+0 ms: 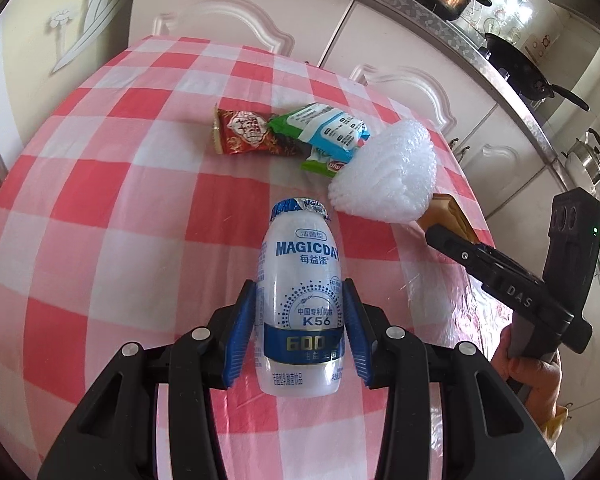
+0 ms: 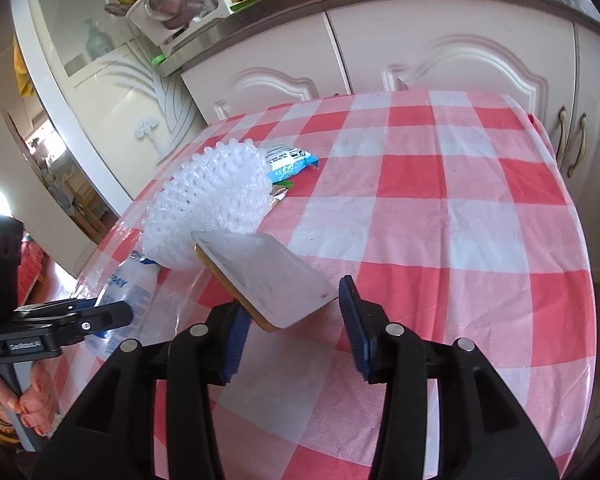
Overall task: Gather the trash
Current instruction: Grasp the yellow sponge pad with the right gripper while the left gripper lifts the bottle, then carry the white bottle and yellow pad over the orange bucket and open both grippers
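The left claw (image 1: 298, 320) has its blue pads closed against the sides of a small white drink bottle (image 1: 300, 280), which lies along the claw, foil cap pointing away, over the checked cloth of the worktop (image 1: 100, 200). So one piece of trash is in hand.

The right claw (image 2: 296, 320) stands part open. A flat card with a wooden-coloured edge (image 2: 264, 280) lies against its left pad, while the right pad stands clear of it, so the card is not pinched. A white foam fruit net (image 2: 212, 196) sits at the card's far end, touching it; whether they are joined I cannot tell.

Still lying on the worktop, towards its far edge, are a red sweet wrapper (image 1: 248, 132) and a green and blue snack packet (image 1: 328, 128), which overlap each other, the packet just beside the net.

No bin or bag shows in either view, so nothing looks disposed of yet. Judging from this, the collecting is at an early stage: bottle gripped, net and card half-secured, two wrappers untouched.
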`<state>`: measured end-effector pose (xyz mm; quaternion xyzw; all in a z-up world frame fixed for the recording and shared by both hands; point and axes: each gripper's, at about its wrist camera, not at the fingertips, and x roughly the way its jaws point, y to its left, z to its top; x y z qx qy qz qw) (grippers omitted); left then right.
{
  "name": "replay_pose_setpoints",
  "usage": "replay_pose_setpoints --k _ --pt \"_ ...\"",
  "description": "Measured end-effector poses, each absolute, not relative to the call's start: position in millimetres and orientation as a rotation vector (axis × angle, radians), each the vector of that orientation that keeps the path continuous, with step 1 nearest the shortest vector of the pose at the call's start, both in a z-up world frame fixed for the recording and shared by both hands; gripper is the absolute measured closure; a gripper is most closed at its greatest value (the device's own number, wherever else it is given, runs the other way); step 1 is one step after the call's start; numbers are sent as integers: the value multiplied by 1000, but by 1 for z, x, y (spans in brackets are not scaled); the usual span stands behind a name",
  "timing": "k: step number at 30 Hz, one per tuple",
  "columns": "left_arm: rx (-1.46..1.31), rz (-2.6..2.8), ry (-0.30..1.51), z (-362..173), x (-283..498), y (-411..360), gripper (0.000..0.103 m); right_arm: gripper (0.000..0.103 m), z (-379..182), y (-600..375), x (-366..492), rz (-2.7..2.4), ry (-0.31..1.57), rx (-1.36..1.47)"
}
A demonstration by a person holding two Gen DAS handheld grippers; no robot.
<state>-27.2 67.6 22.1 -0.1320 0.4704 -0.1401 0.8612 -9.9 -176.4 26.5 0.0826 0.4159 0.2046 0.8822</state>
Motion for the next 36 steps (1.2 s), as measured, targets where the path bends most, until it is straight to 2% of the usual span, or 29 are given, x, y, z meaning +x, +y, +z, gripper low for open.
replay_pose_setpoints --k 7,8,11,12,13,27,36 --pt "-297 -290 984 23 -39 79 59 57 30 -170 -11 406 837 126" --pt "-302 -291 984 22 -40 81 59 59 31 -168 -12 404 830 111" --pt "-317 -291 982 21 -42 87 59 87 35 -162 -15 411 808 75" --pt "-324 -292 981 21 -43 89 59 92 35 -160 -16 406 807 58" --pt "-333 -294 978 20 -43 92 59 93 35 -158 -16 406 811 51" --pt "-381 -362 944 14 -52 115 59 94 27 -166 -40 385 852 234" --pt "-416 -409 925 7 -56 131 59 94 45 -172 -68 317 806 251"
